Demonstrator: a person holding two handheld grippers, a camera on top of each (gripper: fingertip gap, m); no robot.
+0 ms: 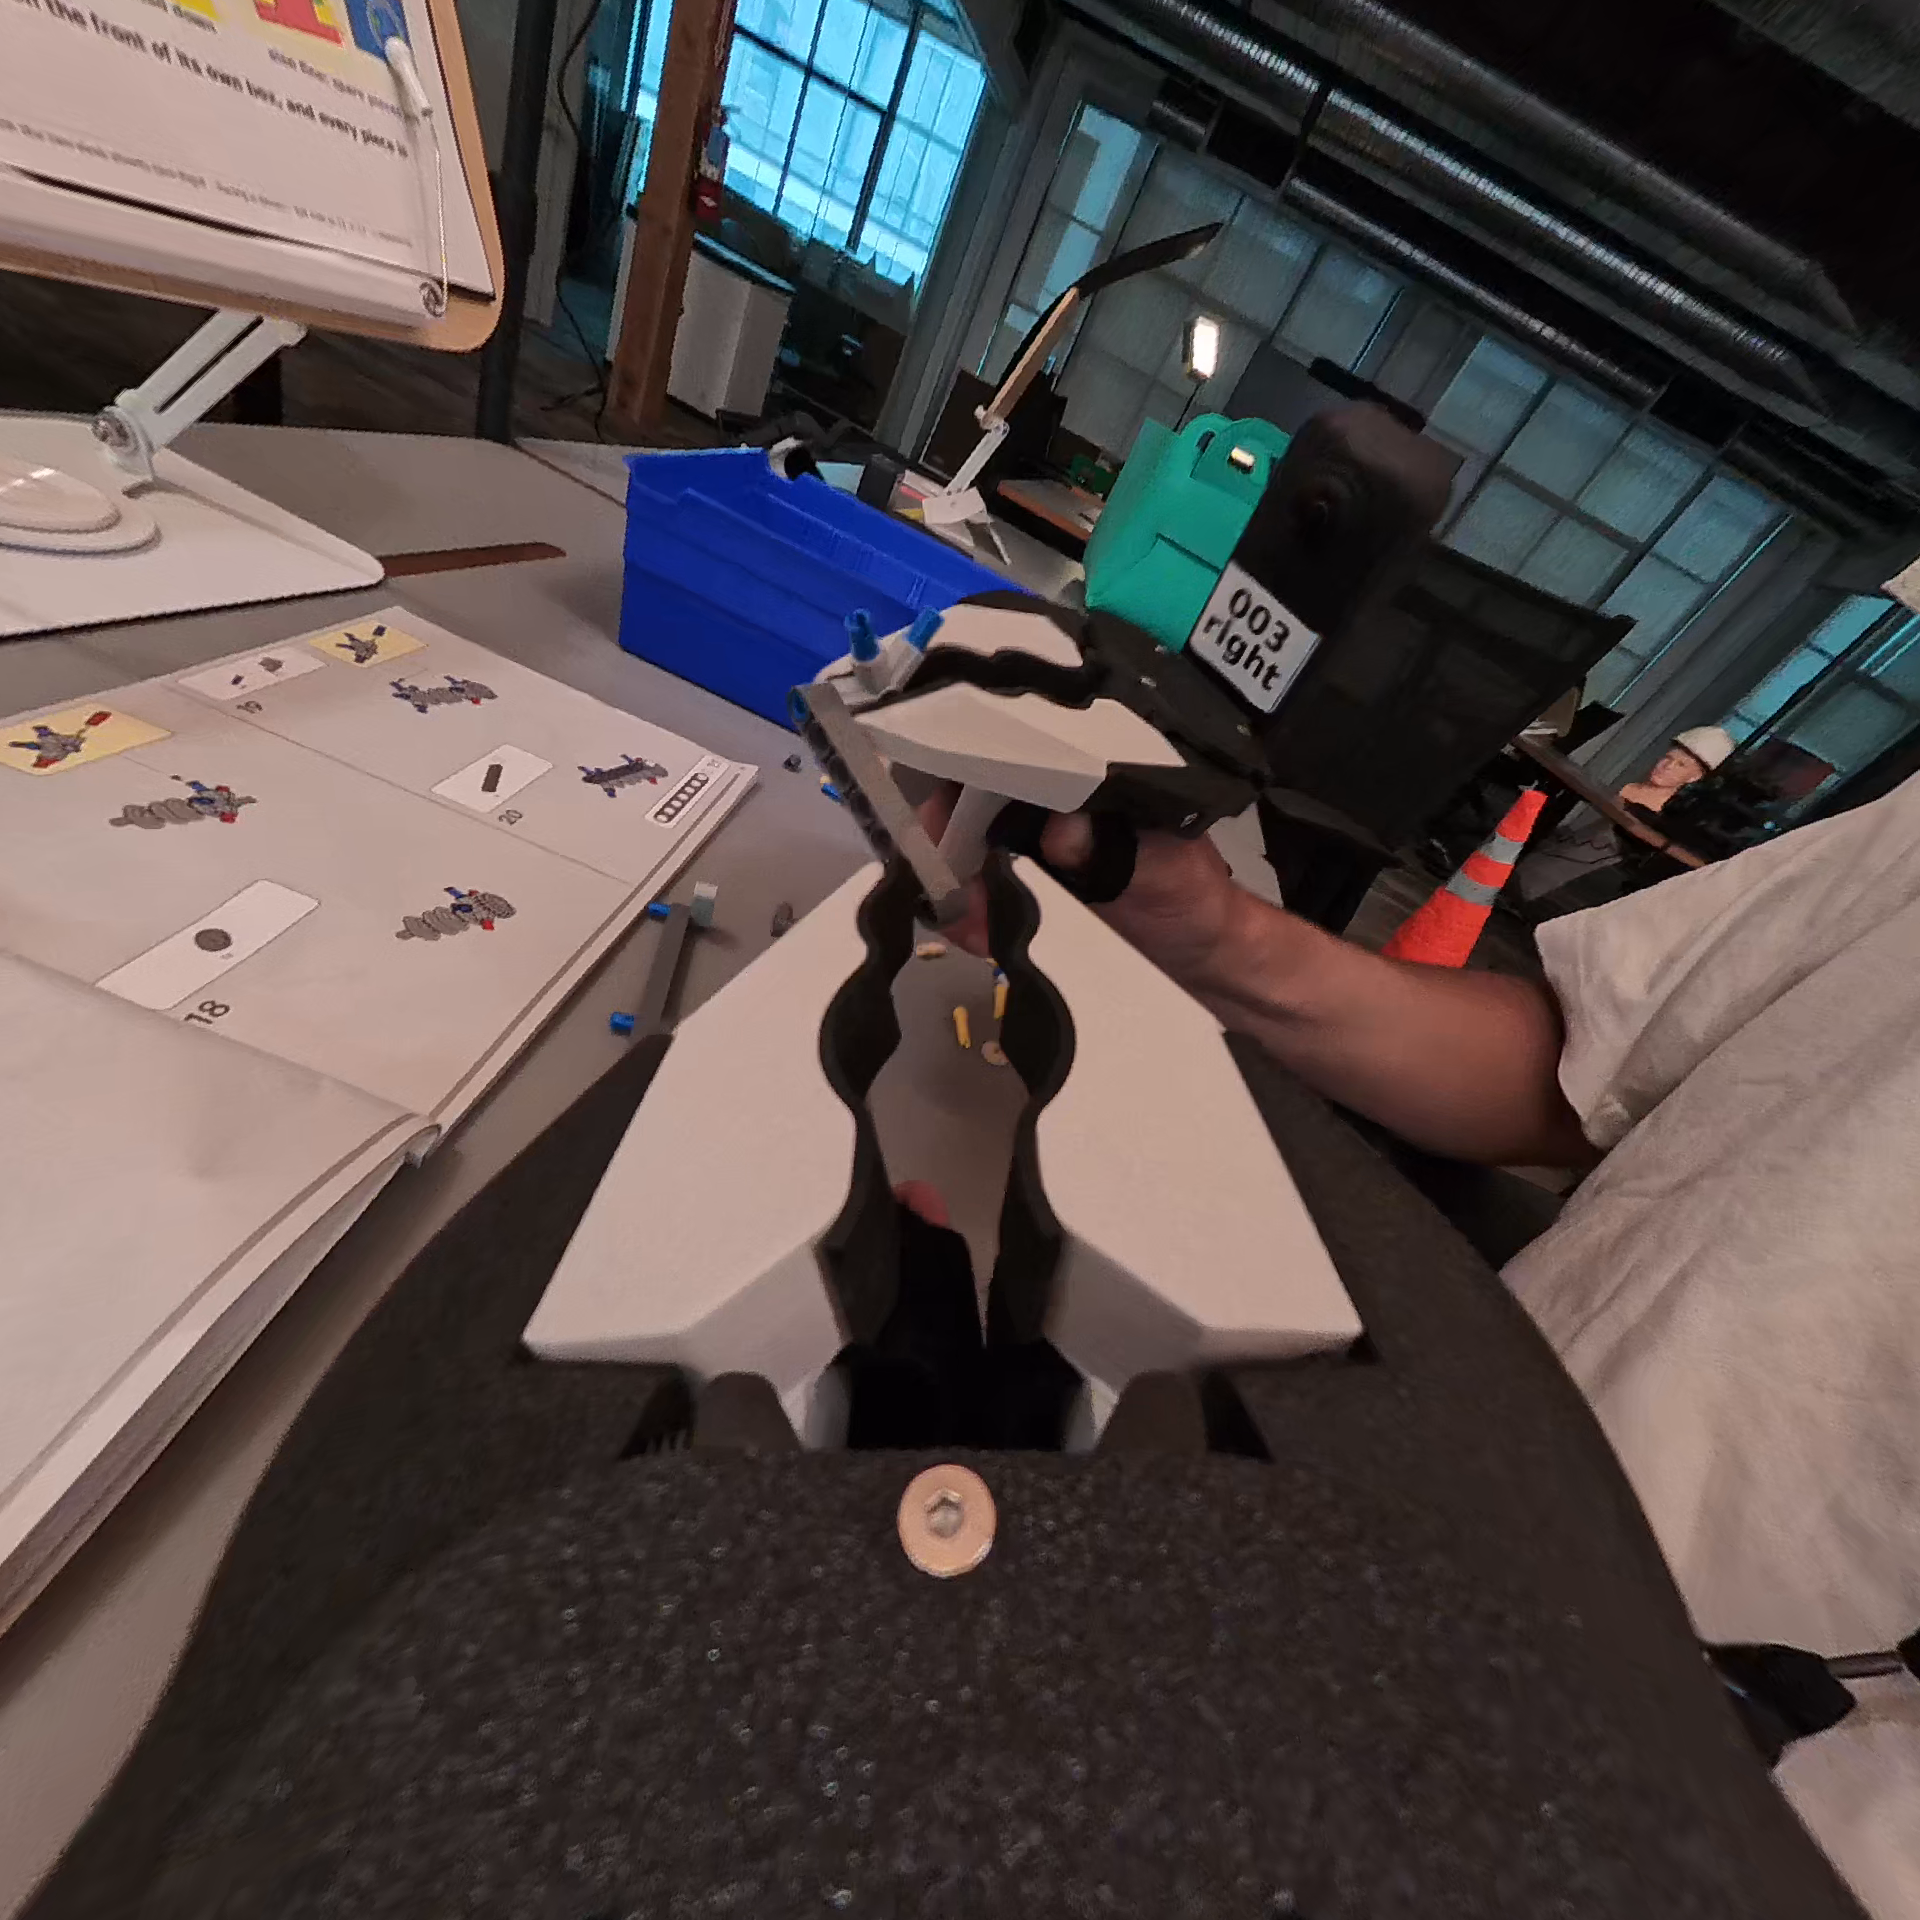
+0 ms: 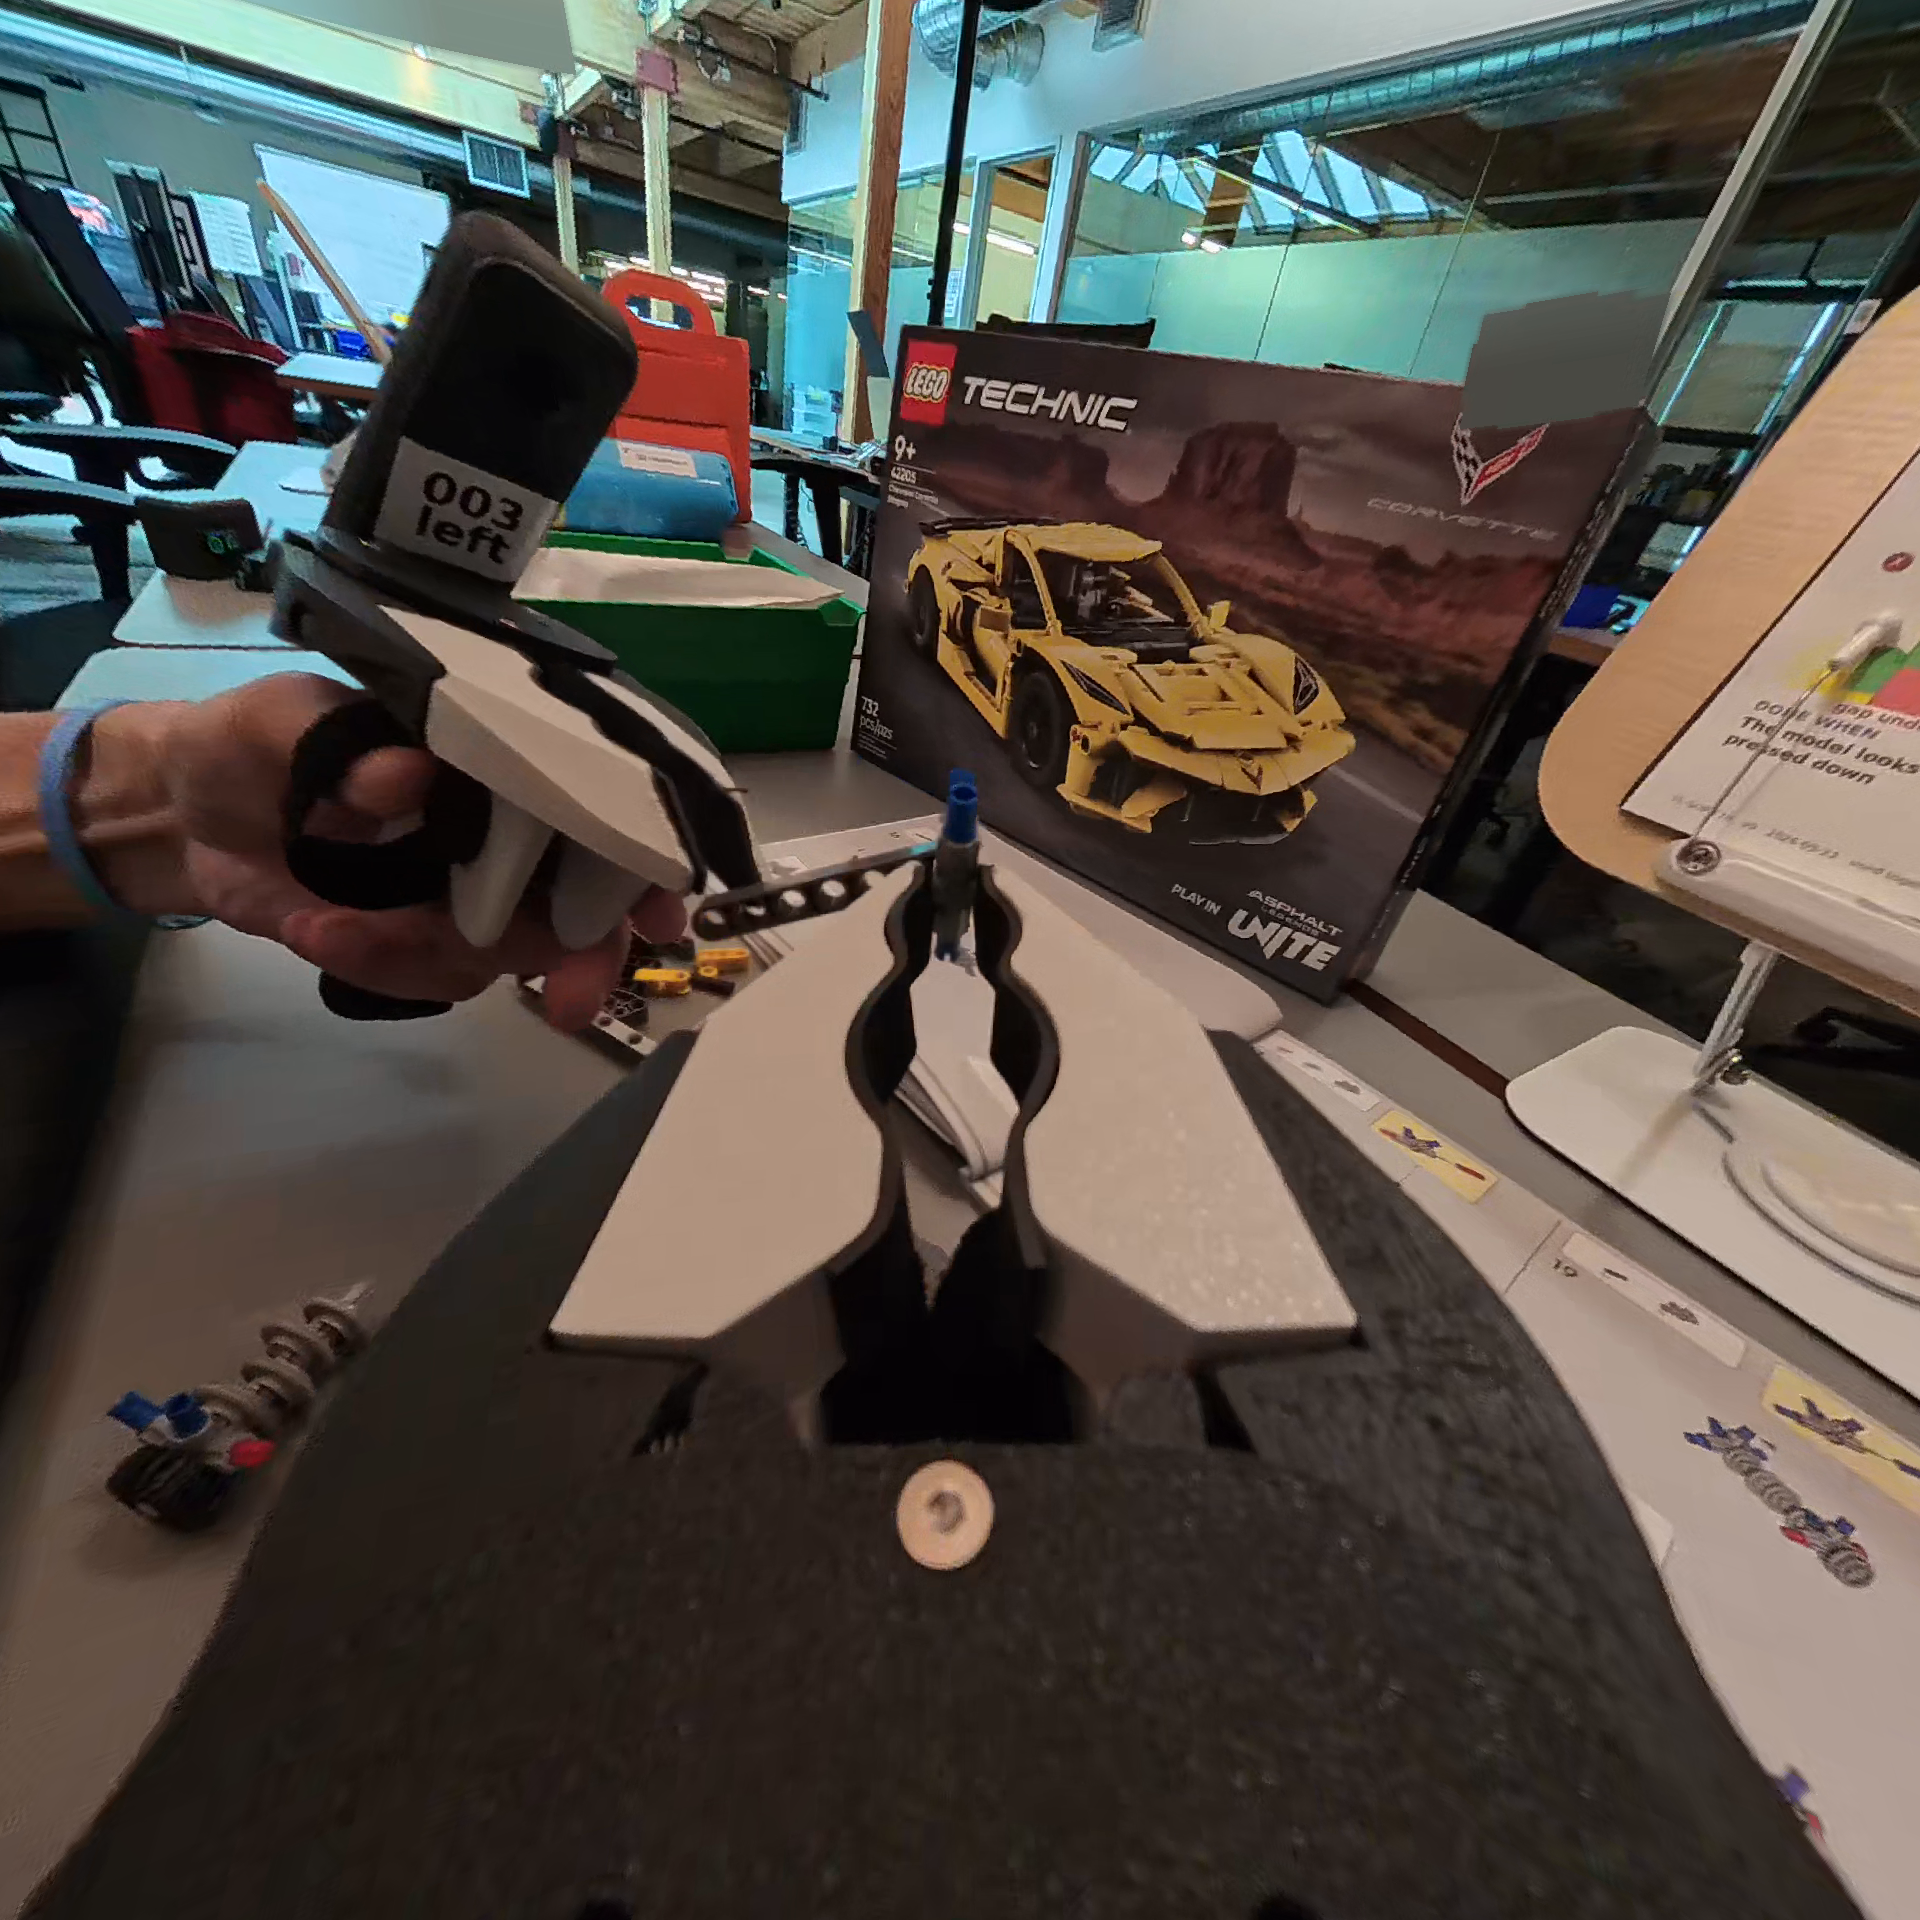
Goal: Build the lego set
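Observation:
A grey beam with holes hangs in the air between both grippers, above the table. My left gripper is shut on the beam's lower end. It also shows in the right wrist view, gripping the beam from the left. My right gripper is shut on a grey connector with blue pins at the beam's other end. In the left wrist view the right gripper holds that connector at the beam's top.
An open instruction booklet lies at the left. Loose small parts and a grey beam lie on the table below. A blue bin, a green bin, the set's box, a gear sub-assembly and a document stand surround the work area. Tip to tip, the grippers are about 5 centimetres apart.

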